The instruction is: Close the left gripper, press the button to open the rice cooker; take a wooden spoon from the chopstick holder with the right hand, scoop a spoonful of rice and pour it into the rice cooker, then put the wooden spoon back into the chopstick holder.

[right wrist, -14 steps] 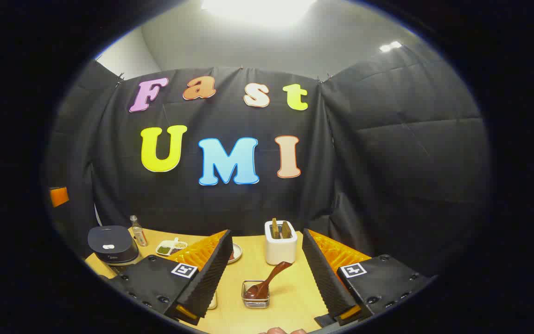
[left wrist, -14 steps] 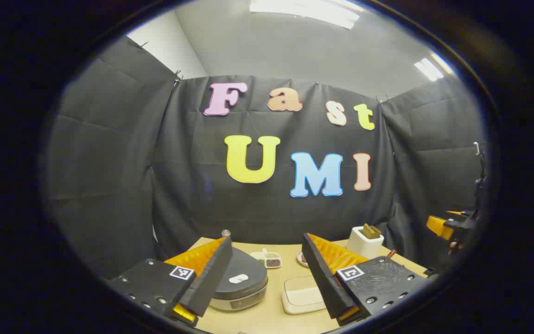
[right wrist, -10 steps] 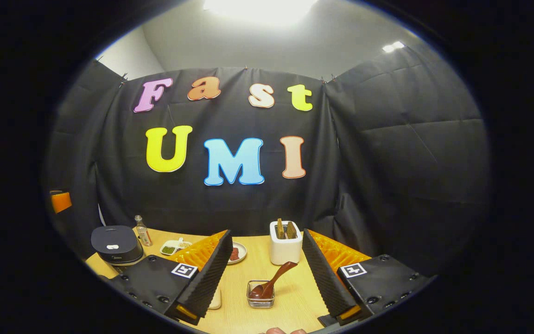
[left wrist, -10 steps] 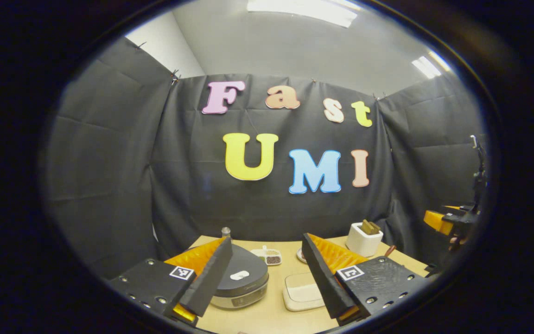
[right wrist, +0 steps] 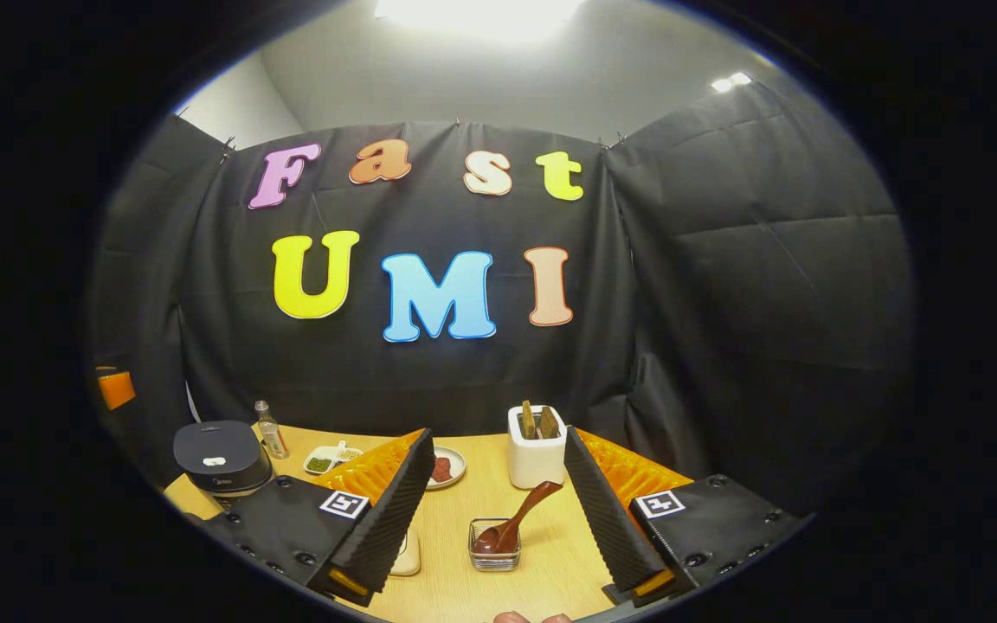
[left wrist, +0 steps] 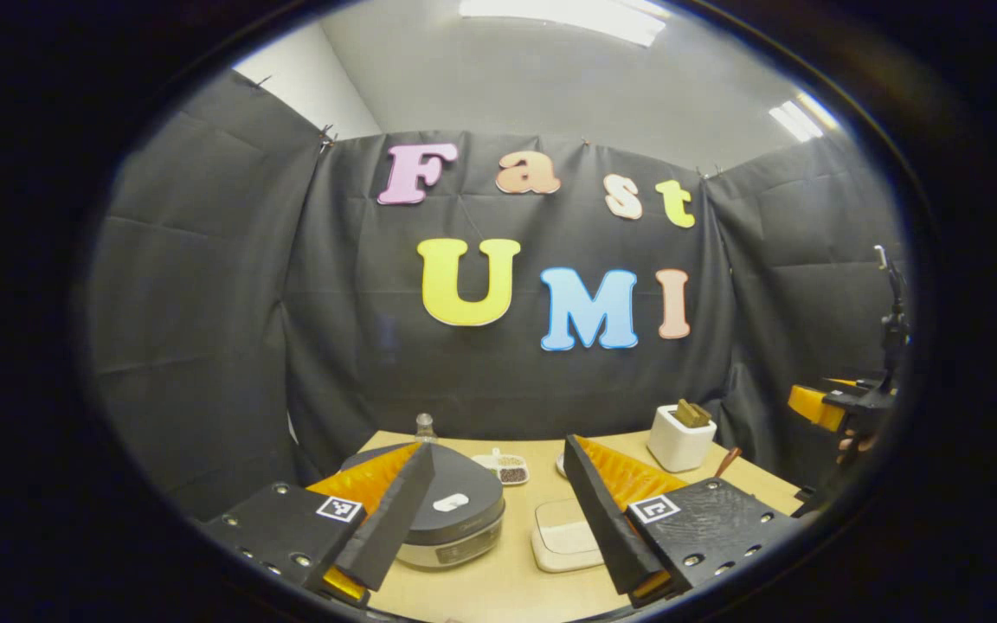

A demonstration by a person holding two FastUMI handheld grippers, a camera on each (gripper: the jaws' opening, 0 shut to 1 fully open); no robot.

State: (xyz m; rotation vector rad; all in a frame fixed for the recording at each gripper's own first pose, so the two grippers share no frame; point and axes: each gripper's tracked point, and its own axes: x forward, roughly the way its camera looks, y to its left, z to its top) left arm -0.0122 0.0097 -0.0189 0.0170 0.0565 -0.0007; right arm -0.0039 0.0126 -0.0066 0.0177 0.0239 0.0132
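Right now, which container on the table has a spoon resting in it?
The small clear holder between the right gripper's fingers: a wooden spoon leans in it.

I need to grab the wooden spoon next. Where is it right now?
In the right gripper view the wooden spoon leans bowl-down in a small glass holder on the table, between the open fingers, just in front of the white box.
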